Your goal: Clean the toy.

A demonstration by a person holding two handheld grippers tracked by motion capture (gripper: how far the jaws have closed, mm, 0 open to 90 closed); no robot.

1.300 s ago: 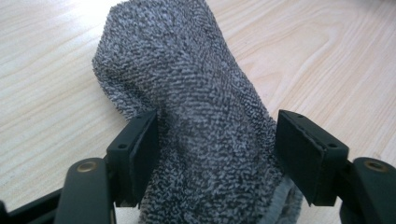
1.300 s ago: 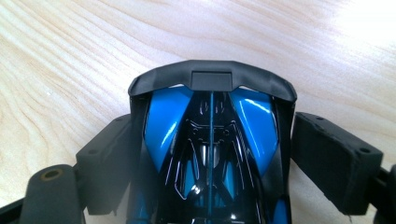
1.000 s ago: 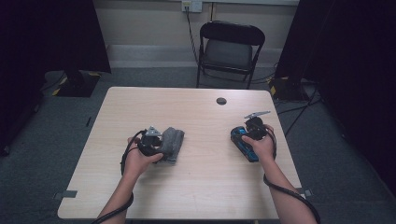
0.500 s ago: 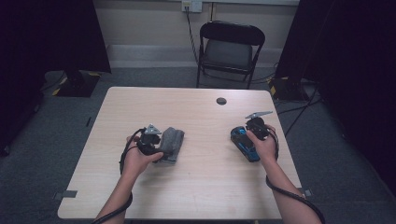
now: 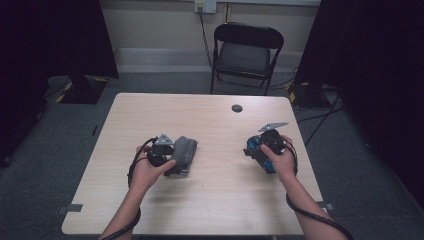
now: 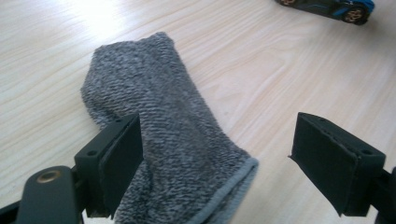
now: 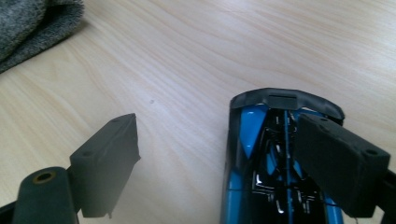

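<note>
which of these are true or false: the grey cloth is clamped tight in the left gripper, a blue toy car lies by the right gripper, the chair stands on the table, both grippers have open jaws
1. The grey cloth is clamped tight in the left gripper. False: the jaws stand wide apart and have just been opening; the cloth lies loose on the table, one jaw over it.
2. A blue toy car lies by the right gripper. True: it sits under one of that gripper's jaws.
3. The chair stands on the table. False: it stands on the floor beyond the table's far edge.
4. Both grippers have open jaws. True.
</note>
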